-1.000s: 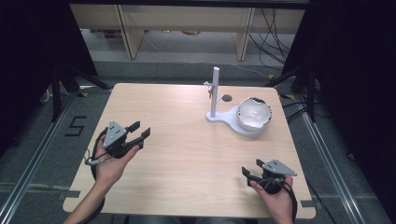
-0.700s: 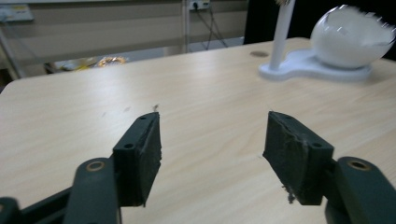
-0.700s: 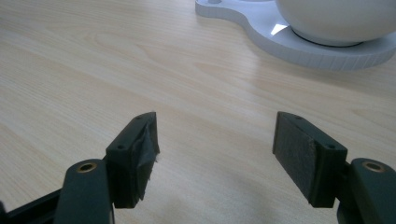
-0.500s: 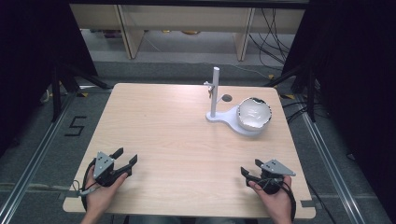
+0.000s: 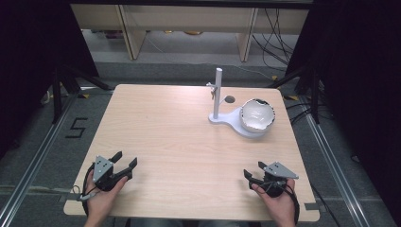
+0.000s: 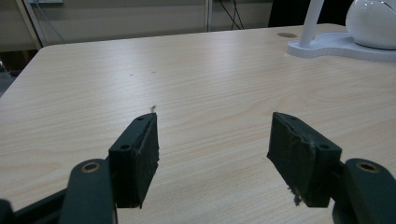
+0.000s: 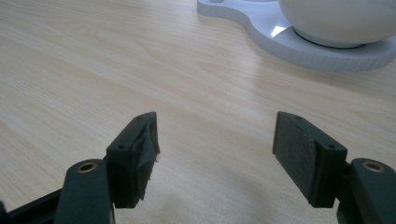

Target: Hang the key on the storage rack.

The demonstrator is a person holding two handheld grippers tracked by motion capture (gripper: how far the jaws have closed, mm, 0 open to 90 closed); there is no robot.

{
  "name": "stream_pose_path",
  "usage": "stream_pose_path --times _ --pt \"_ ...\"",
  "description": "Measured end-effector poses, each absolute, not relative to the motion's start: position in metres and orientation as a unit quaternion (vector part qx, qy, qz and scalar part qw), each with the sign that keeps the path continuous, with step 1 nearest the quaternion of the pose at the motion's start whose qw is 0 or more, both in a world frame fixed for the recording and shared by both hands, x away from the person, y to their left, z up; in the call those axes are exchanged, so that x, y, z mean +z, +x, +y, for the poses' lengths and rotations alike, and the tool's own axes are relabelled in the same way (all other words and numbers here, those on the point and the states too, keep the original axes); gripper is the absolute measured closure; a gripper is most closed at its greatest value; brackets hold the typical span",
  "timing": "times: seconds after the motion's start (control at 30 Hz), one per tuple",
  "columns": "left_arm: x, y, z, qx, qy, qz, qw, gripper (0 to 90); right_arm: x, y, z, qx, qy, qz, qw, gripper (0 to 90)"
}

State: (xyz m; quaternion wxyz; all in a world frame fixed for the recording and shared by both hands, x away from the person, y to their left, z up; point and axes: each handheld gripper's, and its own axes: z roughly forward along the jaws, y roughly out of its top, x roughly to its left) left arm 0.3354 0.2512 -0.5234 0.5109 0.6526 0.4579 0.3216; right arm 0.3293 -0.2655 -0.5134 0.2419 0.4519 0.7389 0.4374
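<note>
A white stand (image 5: 218, 94) with an upright post rises from a flat white base at the table's back right, and a white bowl (image 5: 257, 115) rests on that base. The same base (image 6: 338, 44) and bowl (image 6: 373, 17) appear far off in the left gripper view, and base (image 7: 285, 35) and bowl (image 7: 336, 18) appear closer in the right gripper view. My left gripper (image 5: 124, 161) lies low at the front left, open and holding nothing (image 6: 212, 154). At the front right my right gripper (image 5: 254, 172) is open too, with bare wood between its pads (image 7: 215, 156).
The wooden table (image 5: 179, 142) has a small round hole (image 5: 230, 100) behind the stand. A small hook or key (image 5: 212, 90) hangs from the post. Dark stands flank the table; shelving and cables sit beyond the far edge.
My left gripper came back toward the front left corner during the first half second and has barely moved since. The right gripper stayed put.
</note>
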Motion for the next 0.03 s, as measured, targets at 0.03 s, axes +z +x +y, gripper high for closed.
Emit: stream_pose_path --times 0.03 --pt "-0.5234 0.3354 0.2512 0.322 0.653 0.458 0.511 32.9 -0.5137 0.3297 -0.2659 0.434 0.451 0.740 0.246 32.2"
